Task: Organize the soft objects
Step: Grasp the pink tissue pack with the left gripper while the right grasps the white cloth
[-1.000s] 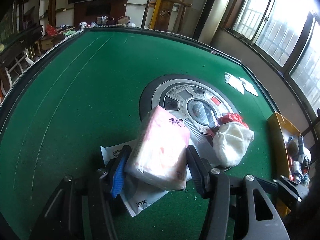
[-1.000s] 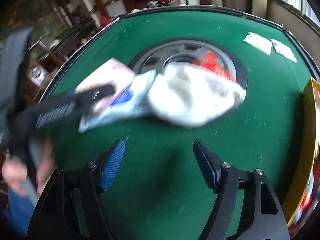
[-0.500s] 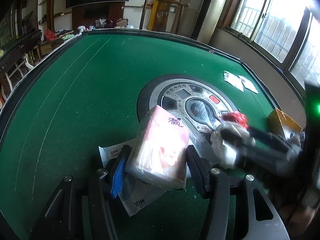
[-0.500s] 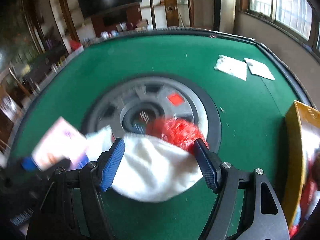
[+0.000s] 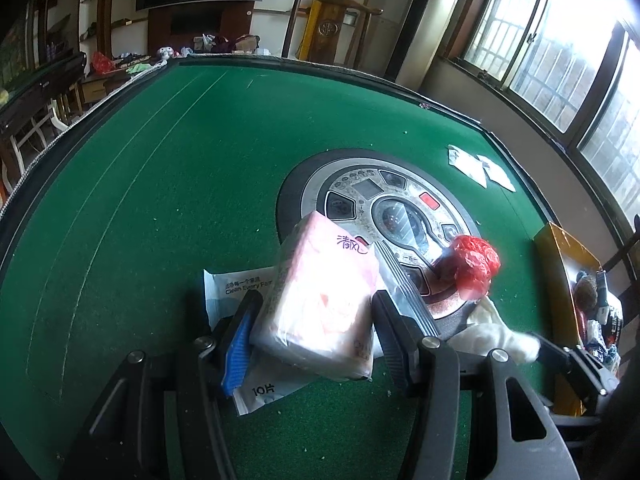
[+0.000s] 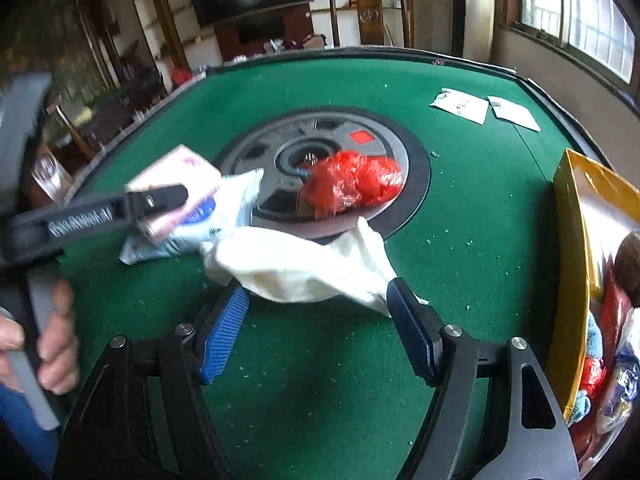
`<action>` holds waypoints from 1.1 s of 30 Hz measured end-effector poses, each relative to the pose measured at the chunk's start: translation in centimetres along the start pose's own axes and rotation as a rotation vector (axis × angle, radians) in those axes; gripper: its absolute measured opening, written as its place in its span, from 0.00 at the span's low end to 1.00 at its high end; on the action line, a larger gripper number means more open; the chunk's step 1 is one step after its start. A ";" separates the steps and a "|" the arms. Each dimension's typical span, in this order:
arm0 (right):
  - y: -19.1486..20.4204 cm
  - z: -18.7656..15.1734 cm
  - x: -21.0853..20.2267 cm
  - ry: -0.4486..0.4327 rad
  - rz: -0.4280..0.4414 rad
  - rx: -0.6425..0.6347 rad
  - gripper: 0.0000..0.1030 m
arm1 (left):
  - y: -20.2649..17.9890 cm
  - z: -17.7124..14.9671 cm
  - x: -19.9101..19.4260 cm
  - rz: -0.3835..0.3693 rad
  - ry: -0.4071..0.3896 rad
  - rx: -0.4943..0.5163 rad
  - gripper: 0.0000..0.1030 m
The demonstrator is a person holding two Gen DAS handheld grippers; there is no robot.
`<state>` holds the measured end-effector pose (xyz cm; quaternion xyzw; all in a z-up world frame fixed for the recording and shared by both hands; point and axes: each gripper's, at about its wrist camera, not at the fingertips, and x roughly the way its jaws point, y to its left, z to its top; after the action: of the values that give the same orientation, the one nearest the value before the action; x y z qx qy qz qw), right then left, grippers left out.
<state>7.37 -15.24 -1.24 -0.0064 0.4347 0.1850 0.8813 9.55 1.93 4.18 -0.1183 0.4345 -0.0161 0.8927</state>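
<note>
My left gripper (image 5: pixel 314 334) stands around a pink tissue pack (image 5: pixel 320 300), its jaws touching both sides; the pack lies on a white wet-wipe pack (image 5: pixel 240 292). My right gripper (image 6: pixel 320 320) is wide open just behind a white cloth (image 6: pixel 300 264) on the green felt; the cloth's near edge lies between its fingertips, ungripped. A red plastic bag (image 6: pixel 352 184) sits on the round centre panel (image 6: pixel 400 152). The cloth (image 5: pixel 492 332) and bag (image 5: pixel 474 264) also show in the left wrist view. The tissue pack (image 6: pixel 176 184) shows blurred in the right view.
A yellow box (image 6: pixel 576 280) holding soft items stands at the table's right edge, also in the left view (image 5: pixel 560 292). Two white sachets (image 6: pixel 460 106) lie at the far right. The green table has a raised dark rim (image 5: pixel 120 92).
The right gripper pulled back toward the near edge. The white cloth was dragged off the red bag and now lies stretched toward the near side. The left gripper stayed on the tissue pack.
</note>
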 end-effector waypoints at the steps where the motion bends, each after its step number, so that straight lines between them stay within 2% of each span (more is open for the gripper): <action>1: 0.0 0.0 -0.2 -0.006 0.014 0.011 0.70 | 0.0 0.0 0.0 0.000 0.000 -0.002 0.55; 7: -0.6 0.6 -2.3 -0.088 0.132 0.079 0.71 | 0.0 0.0 0.1 0.003 0.000 0.004 0.55; 13: -0.6 1.1 -0.8 -0.094 0.067 0.057 0.71 | 0.0 0.0 0.0 0.004 0.000 0.006 0.55; 17: -0.9 1.0 1.0 -0.029 0.100 0.067 0.71 | 0.0 0.0 0.0 0.004 -0.001 0.006 0.55; 19: -0.5 0.7 1.7 0.024 0.112 0.046 0.71 | 0.0 0.0 0.0 0.004 -0.001 0.005 0.55; 23: 1.2 0.1 1.8 0.054 0.152 -0.027 0.71 | 0.0 0.0 0.0 0.005 -0.002 0.008 0.55; 25: 2.3 -0.3 2.0 0.063 0.137 -0.087 0.71 | 0.0 0.0 0.0 0.007 -0.004 0.010 0.55; 29: 3.3 -0.8 2.3 0.047 0.005 -0.187 0.71 | 0.0 0.0 0.1 0.008 -0.004 0.010 0.55; 31: 2.9 -0.6 1.4 0.009 0.015 -0.183 0.71 | 0.1 0.0 0.1 0.009 -0.003 0.010 0.55; 33: 2.2 -0.2 0.4 -0.046 -0.009 -0.163 0.77 | 0.0 -0.1 0.1 0.010 -0.004 0.011 0.55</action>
<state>6.72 -13.06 -1.31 -0.0760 0.3979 0.2160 0.8884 9.55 1.95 4.08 -0.1112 0.4332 -0.0136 0.8943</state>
